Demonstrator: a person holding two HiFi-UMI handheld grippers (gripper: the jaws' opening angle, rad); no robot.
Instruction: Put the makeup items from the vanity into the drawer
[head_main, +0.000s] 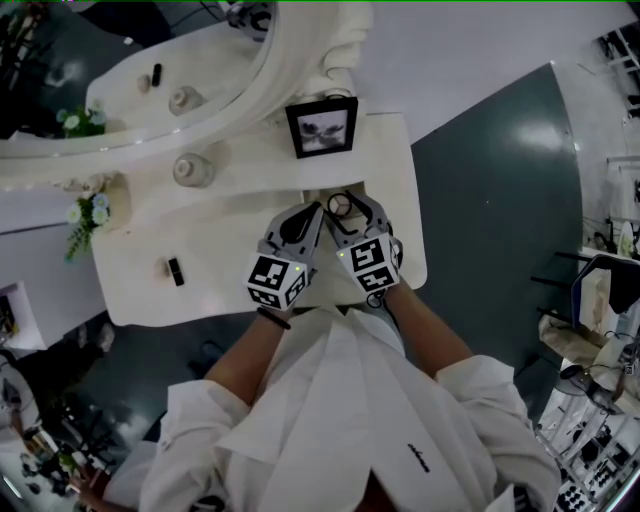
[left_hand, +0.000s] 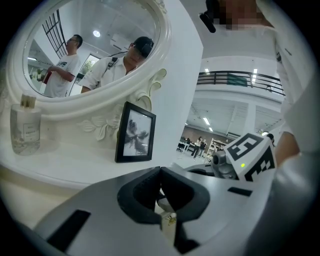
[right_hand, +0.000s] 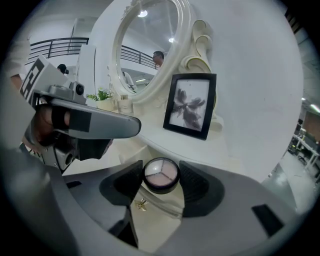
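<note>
At the vanity's (head_main: 230, 250) right front, both grippers hang side by side, one holding a compact.

The right gripper (right_hand: 161, 169) is about half open and clamped on a round compact (right_hand: 161, 176). Both pads press its black rim, and its three pale pans face up. It is held above the cream front edge, in front of the photo frame (head_main: 322, 127), with a small gold knob (right_hand: 141, 203) showing just below it. The left gripper (left_hand: 161, 172) sits close beside it with its jaw tips together and nothing held. A gold knob shows below these jaws too, but I cannot tell if they touch it. A dark lipstick (head_main: 176, 270) lies near the front left of the vanity, well apart from both grippers. A clear bottle (head_main: 192, 170) stands farther back by the mirror (head_main: 150, 70).
</note>
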